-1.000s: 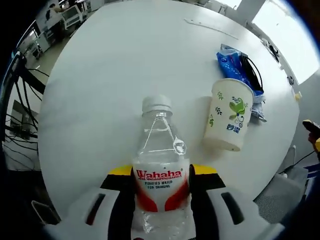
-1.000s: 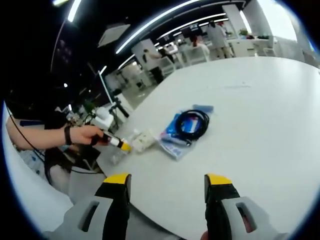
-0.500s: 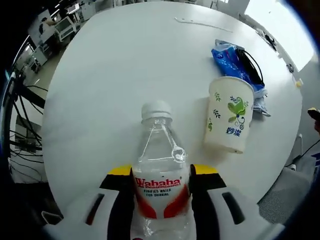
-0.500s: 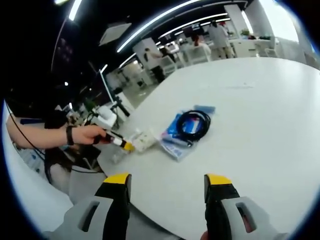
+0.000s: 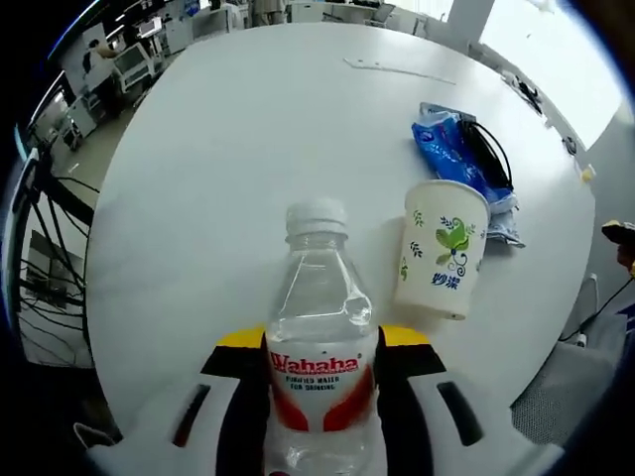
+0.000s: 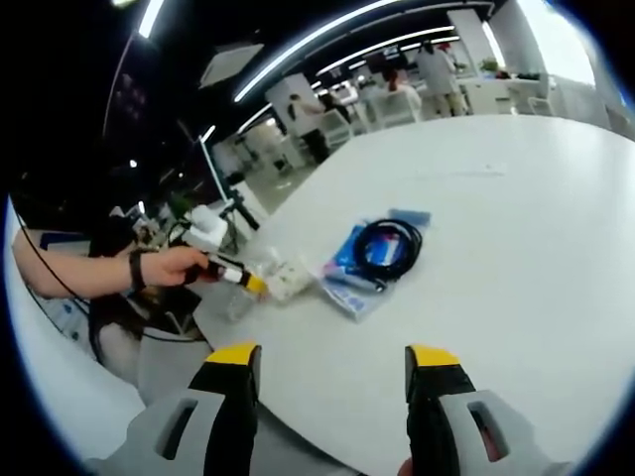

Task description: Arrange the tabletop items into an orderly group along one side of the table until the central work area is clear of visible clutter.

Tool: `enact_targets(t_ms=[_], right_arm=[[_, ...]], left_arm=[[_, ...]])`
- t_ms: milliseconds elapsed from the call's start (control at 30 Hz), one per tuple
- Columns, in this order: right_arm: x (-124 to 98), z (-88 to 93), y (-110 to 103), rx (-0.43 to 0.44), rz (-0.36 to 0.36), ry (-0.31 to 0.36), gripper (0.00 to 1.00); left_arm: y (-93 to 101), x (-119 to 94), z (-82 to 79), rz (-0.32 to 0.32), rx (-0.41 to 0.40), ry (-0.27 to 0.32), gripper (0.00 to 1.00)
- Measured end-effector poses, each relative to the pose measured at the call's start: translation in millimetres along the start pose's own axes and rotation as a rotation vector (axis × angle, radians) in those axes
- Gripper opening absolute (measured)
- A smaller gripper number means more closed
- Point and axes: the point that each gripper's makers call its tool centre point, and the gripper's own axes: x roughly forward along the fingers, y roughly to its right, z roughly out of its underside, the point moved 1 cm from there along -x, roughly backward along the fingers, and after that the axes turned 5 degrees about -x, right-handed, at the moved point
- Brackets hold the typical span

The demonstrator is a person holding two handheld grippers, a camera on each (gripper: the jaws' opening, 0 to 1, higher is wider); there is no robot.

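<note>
Clear plastic water bottle (image 5: pixel 319 327), white cap, red-and-white "Wahaha" label, looks empty or near empty though hard to be sure through the clear plastic. It stands upright near the desk's near edge in the left gripper view, body pinched between the yellow-tipped jaws of the left gripper (image 5: pixel 319 357), which press against the label on both sides. Just beside it, apart, a white paper cup (image 5: pixel 443 248) with green leaf print stands on the desk, tilted in the fisheye. Past the cup, toward the far right edge, a blue plastic packet (image 5: pixel 453 147) lies flat with a coiled black cable (image 5: pixel 493 151) on top of it. The desk (image 5: pixel 248 139) is a large round white top, bare through the middle, with a thin pale strip near the far edge. Right gripper view: right gripper (image 6: pixel 333 359) jaws spread wide, nothing between them, over the near edge of the desk. The packet and cable sit mid-desk ahead of it, cup and bottle at the left edge, where a person's hand (image 6: pixel 171 266) with a dark wristband holds the left gripper. Room behind: dim lab, ceiling strip lights, white benches, people standing far off.
</note>
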Motion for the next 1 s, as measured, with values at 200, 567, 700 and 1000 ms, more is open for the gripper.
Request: enact_targets(t_ms=[200,567,700,1000], right_arm=[[-0.7,0.9,0.8,0.007,0.001,0.006,0.59],[-1.1,2.2,0.8,0.008,-0.001,0.007,0.59],[-0.1,1.2,0.0,0.006,-0.005,0.010,0.59],[1.3,3.7,-0.5,0.007,-0.010,0.006,0.59]], left_arm=[[-3.3,-13.5,-6.5,-0.005,-0.014,0.052,0.40],[-9.8,-36.2,-10.2,-0.028,-0.009,0.120,0.39],[-12.0,-41.0,-11.4,-0.034,-0.006,0.135,0.39],[-9.0,-53.0,-13.8,-0.043,0.023,0.165,0.39]])
